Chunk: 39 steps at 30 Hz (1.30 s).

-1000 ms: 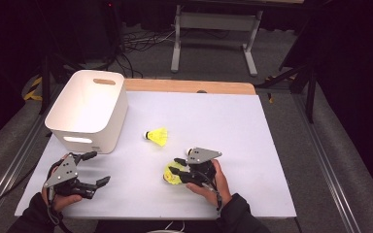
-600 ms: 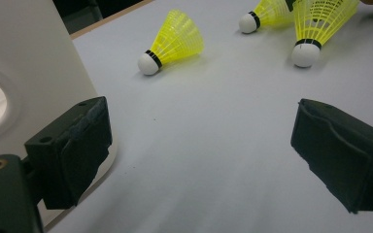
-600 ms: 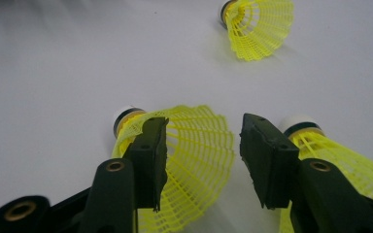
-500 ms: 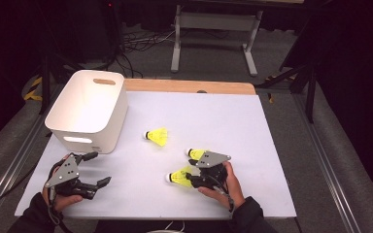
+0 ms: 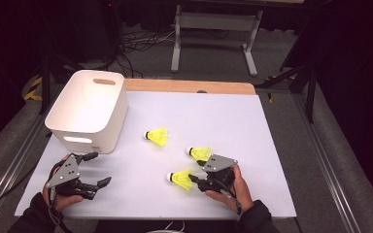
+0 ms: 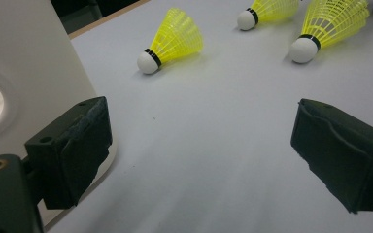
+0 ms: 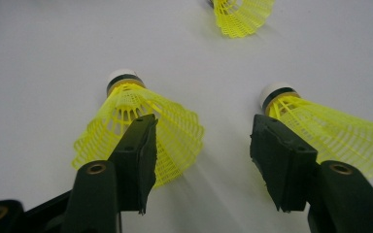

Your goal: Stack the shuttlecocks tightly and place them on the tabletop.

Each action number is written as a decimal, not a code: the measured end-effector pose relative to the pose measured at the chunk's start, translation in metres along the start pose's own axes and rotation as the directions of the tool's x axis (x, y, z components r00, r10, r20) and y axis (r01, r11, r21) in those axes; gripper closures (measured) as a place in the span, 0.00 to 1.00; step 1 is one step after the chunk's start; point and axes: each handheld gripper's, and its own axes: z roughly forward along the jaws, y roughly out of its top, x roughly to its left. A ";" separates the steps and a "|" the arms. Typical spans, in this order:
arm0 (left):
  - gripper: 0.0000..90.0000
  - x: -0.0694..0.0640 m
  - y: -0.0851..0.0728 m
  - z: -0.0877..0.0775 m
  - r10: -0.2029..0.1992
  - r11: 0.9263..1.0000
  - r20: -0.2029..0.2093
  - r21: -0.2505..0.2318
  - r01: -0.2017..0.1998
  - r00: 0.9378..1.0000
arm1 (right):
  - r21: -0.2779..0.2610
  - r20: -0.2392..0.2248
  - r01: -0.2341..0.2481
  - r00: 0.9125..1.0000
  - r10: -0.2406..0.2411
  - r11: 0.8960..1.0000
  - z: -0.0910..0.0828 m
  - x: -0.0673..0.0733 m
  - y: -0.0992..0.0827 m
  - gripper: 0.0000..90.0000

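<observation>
- On the left of the white table point(image 5: 272, 145), toward its far corner: a white bin point(image 5: 88, 112) with a slot handle in its far wall, standing upright on the white sheet, just beside the left gripper.
- At the near left edge: the left gripper point(image 5: 96, 170), held in a hand, jaws spread wide with nothing between them, resting low over the sheet; in the left gripper view, one jaw close against the bin's wall.
- Near the middle: a yellow shuttlecock point(image 5: 156, 136) lying on its side, white cork toward the bin, well clear of both grippers.
- Right of centre, near the front edge: two more yellow shuttlecocks on their sides, the near one point(image 5: 180, 179) and the far one point(image 5: 200, 153), corks pointing left.
- Just beside these: the right gripper point(image 5: 197, 171), jaws just opened and standing apart; in the right gripper view, one jaw over the near shuttlecock's skirt, the other over the far one's skirt, bare sheet in the gap, neither pinched.
- Along the table's far edge: a strip of bare wood point(image 5: 189, 86).
- Beyond and around: dark room, grey floor, cables point(image 5: 136, 43), a pale metal stand point(image 5: 213, 24), metal rails down both sides.
</observation>
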 end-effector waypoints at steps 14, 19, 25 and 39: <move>0.09 -0.001 0.000 0.000 0.006 1.000 -0.002 0.005 -0.006 1.000 | -0.020 -0.022 0.023 0.999 -0.024 1.000 -0.019 0.010 -0.008 0.50; 0.09 -0.001 0.000 0.001 0.007 1.000 -0.001 0.005 -0.007 1.000 | -0.006 -0.063 0.043 0.997 -0.044 0.999 -0.018 0.018 -0.010 0.51; 0.09 -0.001 0.000 0.001 0.011 1.000 -0.002 0.010 -0.011 1.000 | 0.010 -0.098 0.058 0.994 -0.057 0.998 -0.012 0.025 -0.010 0.54; 0.09 -0.001 0.000 0.002 0.014 1.000 0.005 0.013 -0.014 1.000 | 0.032 -0.122 0.058 0.991 -0.054 0.998 0.008 0.033 -0.010 0.75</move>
